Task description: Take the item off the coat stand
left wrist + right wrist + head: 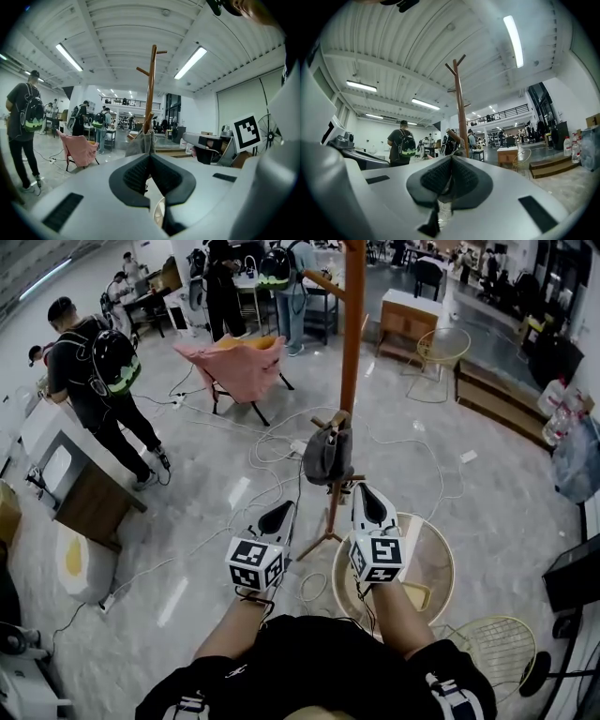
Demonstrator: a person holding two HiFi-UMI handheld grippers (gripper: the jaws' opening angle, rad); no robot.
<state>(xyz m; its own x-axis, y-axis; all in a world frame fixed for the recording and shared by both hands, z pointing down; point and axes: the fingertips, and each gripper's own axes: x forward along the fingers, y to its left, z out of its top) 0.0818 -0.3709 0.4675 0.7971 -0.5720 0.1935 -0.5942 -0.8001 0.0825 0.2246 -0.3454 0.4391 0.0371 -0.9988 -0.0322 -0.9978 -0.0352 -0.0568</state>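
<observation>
Nearest the camera, the wearer's bare forearms reach out, each holding a gripper with a marker cube at its back. The left gripper [279, 514] points up and slightly right toward the coat stand. In its own view [150, 157] its dark ribbed jaws meet at the tips, closed on nothing. The right gripper [364, 495] lies just beside it. It is closed too, its jaws pressed together and empty [451, 159], with the tips near the foot of the stand and below the hanging item.

Far left on the pale floor [187, 521], a person with a backpack [94, 381] stands with their back turned. Further right, a pink chair [239, 367] sits among white cables [272, 442] that trail toward the stand.

At centre rises the wooden coat stand [352, 334], a tall upright pole with angled pegs, seen in both gripper views [151, 93] [459, 108]. The item, a dark grey bag [328, 454], hangs from a low peg against the pole, just ahead of both grippers and apart from them. From the left gripper view it shows directly beyond the closed tips [140, 143].

To the right, a round table [436, 563] stands beneath the right gripper. A wire chair [439, 348] sits farther back.
</observation>
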